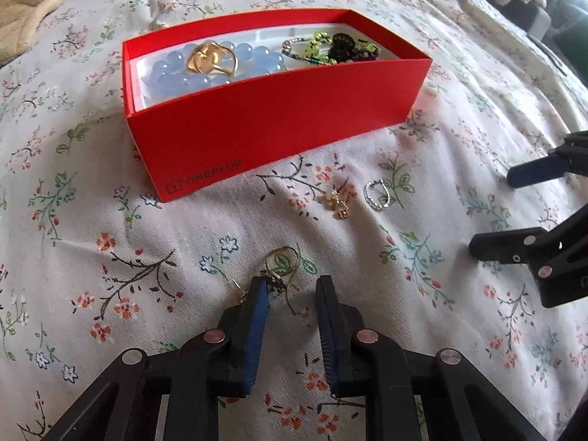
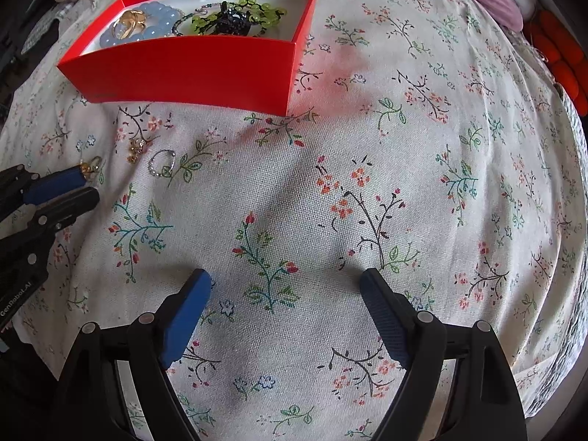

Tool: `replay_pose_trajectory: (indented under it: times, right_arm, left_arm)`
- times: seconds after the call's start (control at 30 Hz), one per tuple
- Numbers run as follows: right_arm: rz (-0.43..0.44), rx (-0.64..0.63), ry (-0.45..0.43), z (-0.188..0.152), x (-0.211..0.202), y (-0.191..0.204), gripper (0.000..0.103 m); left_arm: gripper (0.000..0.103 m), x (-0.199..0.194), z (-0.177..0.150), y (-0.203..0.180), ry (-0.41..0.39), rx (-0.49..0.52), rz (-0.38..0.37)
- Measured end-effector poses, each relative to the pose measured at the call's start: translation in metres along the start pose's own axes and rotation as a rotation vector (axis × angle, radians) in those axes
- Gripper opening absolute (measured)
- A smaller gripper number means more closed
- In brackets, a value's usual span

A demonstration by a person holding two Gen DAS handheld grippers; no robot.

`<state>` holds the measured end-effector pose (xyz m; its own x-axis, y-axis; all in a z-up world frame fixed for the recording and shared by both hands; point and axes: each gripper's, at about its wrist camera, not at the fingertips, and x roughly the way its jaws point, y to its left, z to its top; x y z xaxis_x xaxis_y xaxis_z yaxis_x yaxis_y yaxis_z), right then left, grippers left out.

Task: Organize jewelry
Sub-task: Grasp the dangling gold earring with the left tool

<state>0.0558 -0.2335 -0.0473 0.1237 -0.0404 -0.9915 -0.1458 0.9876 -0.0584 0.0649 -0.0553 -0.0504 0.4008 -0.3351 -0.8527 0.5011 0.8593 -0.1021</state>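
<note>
One red box (image 1: 272, 125), three loose jewelry pieces (image 1: 336, 202), two grippers (image 1: 292, 290).

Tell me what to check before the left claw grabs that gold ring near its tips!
1. Left claw open around the ring: ok, fingers apart.
2. Gold ring centred between the fingers: not ok, it lies towards the left finger.
3. Ring free of other pieces: cannot tell, something dark lies against it.
4. Red box open with room: ok.
5. Right claw out of the way: ok, open over bare cloth.
6. Small gold charm and silver ring undisturbed: ok.
</note>
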Motion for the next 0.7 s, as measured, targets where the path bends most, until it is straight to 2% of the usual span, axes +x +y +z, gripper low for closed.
replay_pose_trajectory:
  times: [0.27, 0.33, 0.4, 0.7]
  right_arm:
    - [-0.002, 0.001, -0.002, 0.0, 0.002, 0.0, 0.087]
    - [0.0, 0.006, -0.004, -0.001, 0.002, 0.0, 0.087]
    - [0.002, 0.009, -0.005, 0.0, 0.002, 0.0, 0.087]
    - [0.023, 0.004, -0.041, 0.012, 0.0, 0.012, 0.087]
  left_arm:
    - [0.022, 0.004, 0.003, -0.001, -0.018, 0.018, 0.016]
    - [0.017, 0.004, 0.004, -0.002, -0.016, 0.021, 0.026]
    - [0.003, 0.004, 0.004, -0.002, -0.012, 0.032, 0.052]
    - [0.0, -0.004, 0.002, 0.004, -0.004, 0.008, 0.071]
